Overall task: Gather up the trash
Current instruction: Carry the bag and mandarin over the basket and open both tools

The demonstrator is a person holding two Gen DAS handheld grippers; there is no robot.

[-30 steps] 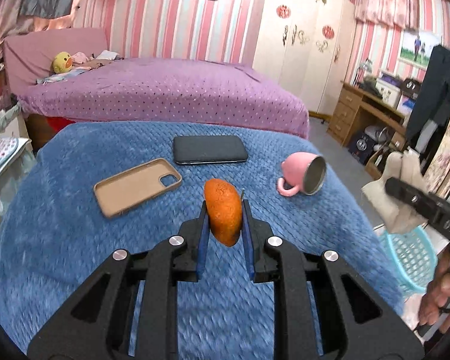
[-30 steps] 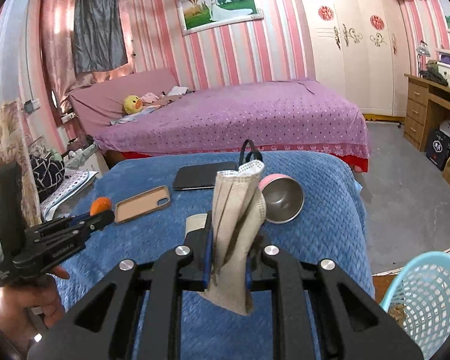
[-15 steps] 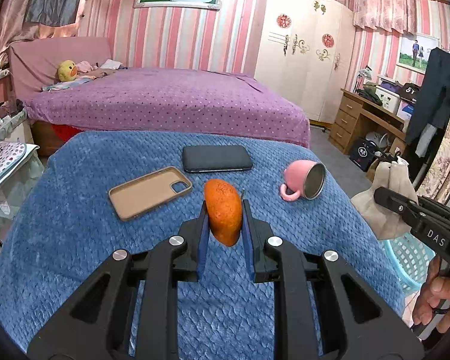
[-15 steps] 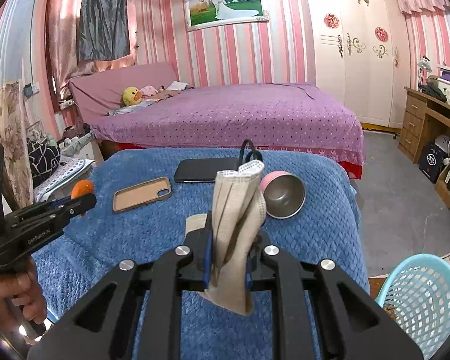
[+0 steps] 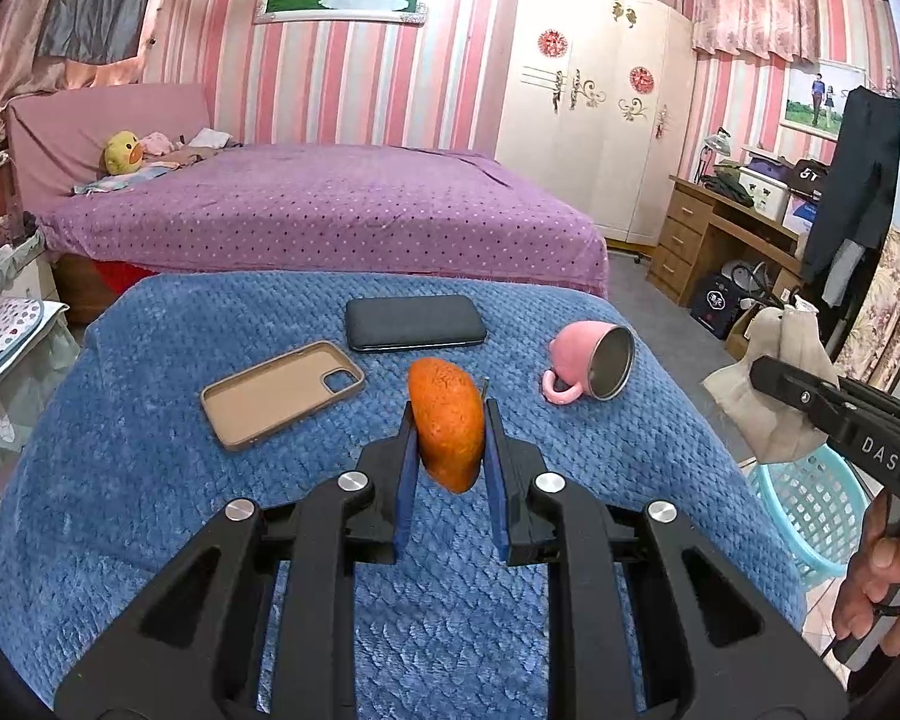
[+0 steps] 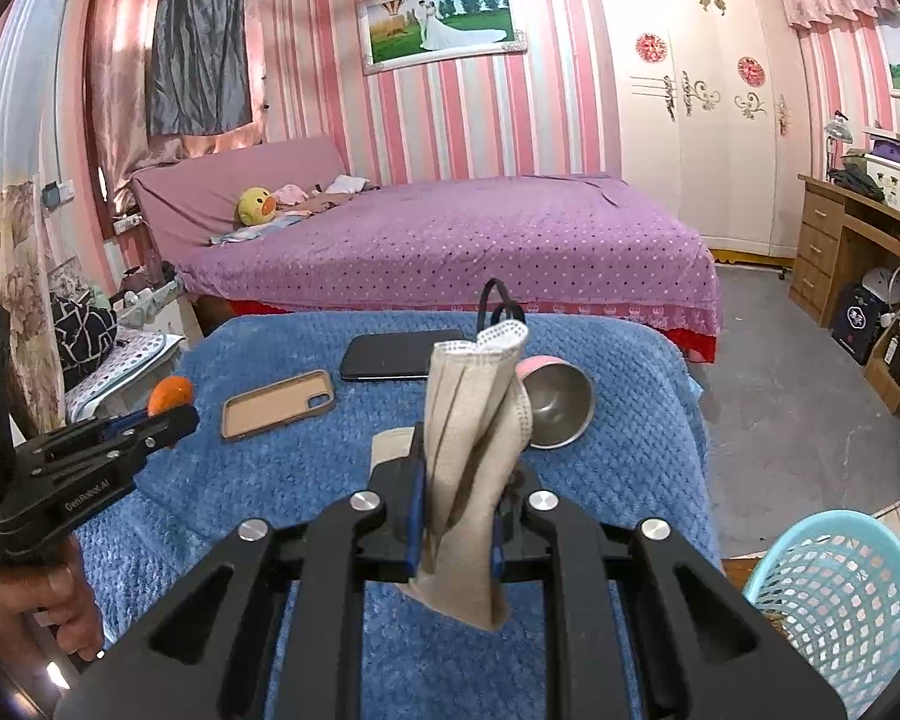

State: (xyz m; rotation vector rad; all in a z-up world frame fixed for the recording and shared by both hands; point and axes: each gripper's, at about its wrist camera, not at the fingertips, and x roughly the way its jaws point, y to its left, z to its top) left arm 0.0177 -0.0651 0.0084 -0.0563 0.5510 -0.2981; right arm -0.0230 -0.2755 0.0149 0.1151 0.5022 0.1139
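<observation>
A: Left gripper point(image 5: 448, 441), what's in it?

B: Clamped on an orange peel point(image 5: 448, 423). Blue pads press both flanks; peel stands upright, held above the blue blanket point(image 5: 120, 480), not touching it.

A: Right gripper point(image 6: 455, 516)?

B: Clenched on a beige face mask point(image 6: 471, 462), crumpled and folded lengthwise. Top edge sticks up past the fingertips, bottom edge hangs under the jaws. Black ear loop pokes up behind it.

A: So 2 bits of trash, both off the surface?

B: Yes, 1 per gripper. Left wrist view puts the mask out at the blanket's right edge, above the basket's rim.

A: Basket?

B: Light blue mesh basket point(image 6: 834, 600), on the floor just off the blanket's right side, lower than the blanket top. Contents hard to make out.

A: Left on the blanket?

B: 3 things. Tan phone case point(image 5: 282, 393) lying open side up, dark phone point(image 5: 415, 322) just behind it, pink mug point(image 5: 591, 369) tipped on its side, steel inside facing right. All apart from each other.

A: Hands?

B: Fingers on each handle, at the frame edges only.
</observation>
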